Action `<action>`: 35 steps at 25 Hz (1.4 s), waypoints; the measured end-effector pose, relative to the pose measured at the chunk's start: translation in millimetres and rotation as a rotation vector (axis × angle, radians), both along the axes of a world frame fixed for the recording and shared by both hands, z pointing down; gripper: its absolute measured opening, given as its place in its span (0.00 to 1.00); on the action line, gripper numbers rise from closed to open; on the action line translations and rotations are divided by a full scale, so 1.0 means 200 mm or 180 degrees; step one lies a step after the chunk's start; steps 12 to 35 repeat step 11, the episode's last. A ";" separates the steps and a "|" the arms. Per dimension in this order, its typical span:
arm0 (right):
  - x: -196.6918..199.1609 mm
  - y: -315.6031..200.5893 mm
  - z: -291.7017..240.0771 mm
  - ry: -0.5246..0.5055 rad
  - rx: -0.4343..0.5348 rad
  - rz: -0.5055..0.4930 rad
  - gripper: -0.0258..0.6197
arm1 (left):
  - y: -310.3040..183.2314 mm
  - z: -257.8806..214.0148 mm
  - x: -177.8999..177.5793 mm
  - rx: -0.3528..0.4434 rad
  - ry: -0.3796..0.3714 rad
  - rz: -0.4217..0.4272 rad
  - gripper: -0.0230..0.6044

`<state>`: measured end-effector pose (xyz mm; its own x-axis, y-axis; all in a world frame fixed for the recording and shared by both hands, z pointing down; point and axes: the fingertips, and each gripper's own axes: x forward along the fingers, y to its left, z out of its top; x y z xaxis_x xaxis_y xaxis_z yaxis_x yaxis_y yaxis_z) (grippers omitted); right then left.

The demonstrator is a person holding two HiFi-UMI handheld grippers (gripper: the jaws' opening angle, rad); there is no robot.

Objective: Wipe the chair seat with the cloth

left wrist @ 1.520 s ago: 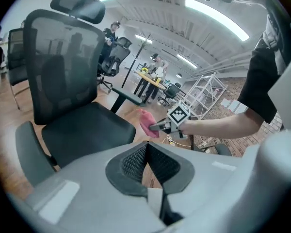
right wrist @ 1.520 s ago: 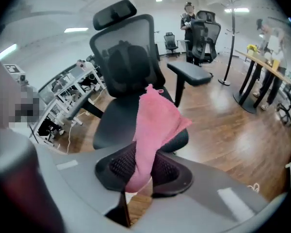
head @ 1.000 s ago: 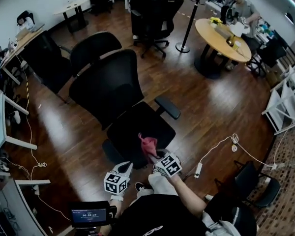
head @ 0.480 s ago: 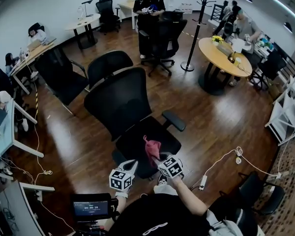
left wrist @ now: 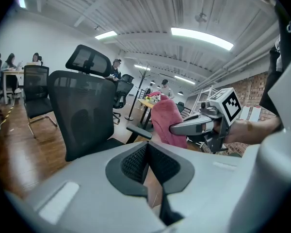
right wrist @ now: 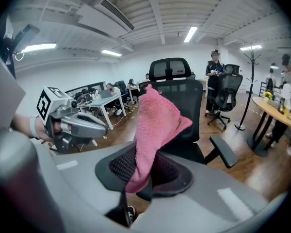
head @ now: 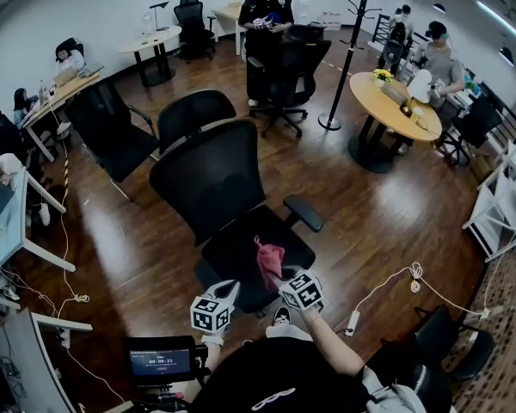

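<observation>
Right gripper (head: 280, 276) clamps cloth (head: 268, 257) above seat (head: 236, 249) front edge.

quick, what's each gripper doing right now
Left gripper: closed, nothing between the jaws.
Right gripper: closed on the cloth.
</observation>
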<state>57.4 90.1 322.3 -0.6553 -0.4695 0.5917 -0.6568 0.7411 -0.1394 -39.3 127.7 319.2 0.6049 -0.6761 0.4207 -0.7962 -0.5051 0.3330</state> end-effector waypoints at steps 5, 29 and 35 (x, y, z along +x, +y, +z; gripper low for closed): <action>0.02 0.02 -0.02 -0.0061 -0.0025 0.0028 0.14 | 0.02 0.00 0.02 -0.0021 0.0005 -0.0002 0.02; 0.04 0.03 0.00 -0.0066 -0.0060 0.0044 0.14 | 0.02 -0.02 0.06 0.0000 -0.0018 0.0027 0.02; 0.04 0.03 0.00 -0.0066 -0.0060 0.0044 0.14 | 0.02 -0.02 0.06 0.0000 -0.0018 0.0027 0.02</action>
